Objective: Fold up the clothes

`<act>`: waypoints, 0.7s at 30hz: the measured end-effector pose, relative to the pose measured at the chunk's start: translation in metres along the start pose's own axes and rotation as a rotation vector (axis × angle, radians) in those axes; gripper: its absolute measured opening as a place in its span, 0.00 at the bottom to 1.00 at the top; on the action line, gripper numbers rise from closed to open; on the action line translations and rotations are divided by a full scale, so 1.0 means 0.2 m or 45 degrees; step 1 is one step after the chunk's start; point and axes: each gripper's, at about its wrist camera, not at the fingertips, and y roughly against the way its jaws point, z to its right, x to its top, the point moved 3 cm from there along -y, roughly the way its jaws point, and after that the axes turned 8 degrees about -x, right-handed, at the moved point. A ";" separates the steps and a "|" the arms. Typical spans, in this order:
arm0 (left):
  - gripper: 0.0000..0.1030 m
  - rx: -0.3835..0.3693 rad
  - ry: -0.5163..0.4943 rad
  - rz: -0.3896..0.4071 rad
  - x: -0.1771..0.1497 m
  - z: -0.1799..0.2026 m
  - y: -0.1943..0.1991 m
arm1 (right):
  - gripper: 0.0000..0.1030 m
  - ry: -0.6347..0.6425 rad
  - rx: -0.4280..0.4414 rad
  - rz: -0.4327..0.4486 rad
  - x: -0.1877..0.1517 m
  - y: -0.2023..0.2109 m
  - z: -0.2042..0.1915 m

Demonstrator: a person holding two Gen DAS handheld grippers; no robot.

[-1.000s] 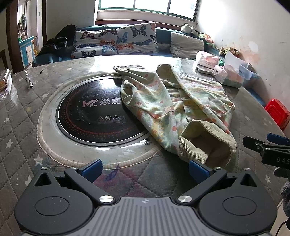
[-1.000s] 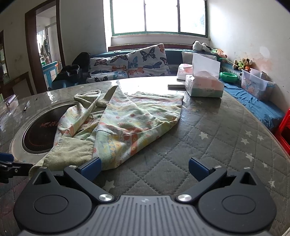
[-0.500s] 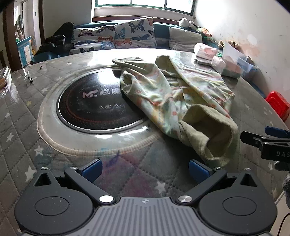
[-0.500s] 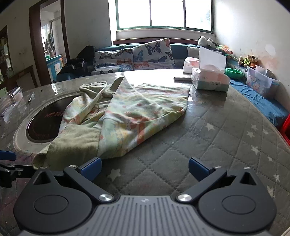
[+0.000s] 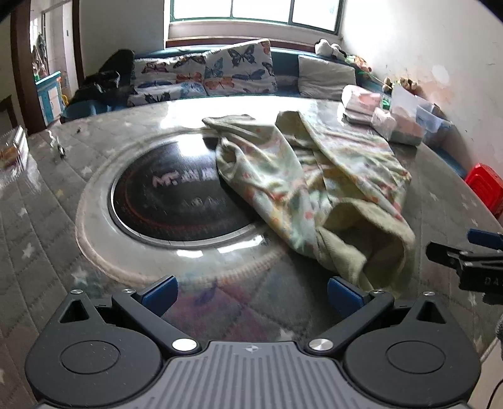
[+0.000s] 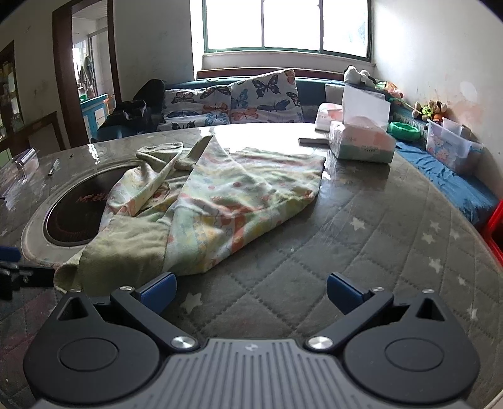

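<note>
Bright window [image 6: 284,26] above butterfly-cushioned bench [image 6: 264,94], white walls [image 6: 437,47], round table [image 6: 361,245].

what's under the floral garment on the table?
The floral garment lies partly over the black induction cooktop and partly on the quilted table cover. Whatever else lies beneath its folds is hidden.

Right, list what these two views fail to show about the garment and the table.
- Garment: its underside and any layers folded beneath are hidden by its own cloth, in both views.
- Cooktop: its printed lettering is motion-blurred in the left wrist view, and the garment covers its right part.
- Small item at the table's far left: too small to identify.
- Table near edge: hidden by each device's body.
</note>
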 end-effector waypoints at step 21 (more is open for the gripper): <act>0.73 -0.114 -0.150 0.056 0.45 0.13 -0.40 | 0.68 0.089 0.161 0.034 0.64 -0.44 -0.10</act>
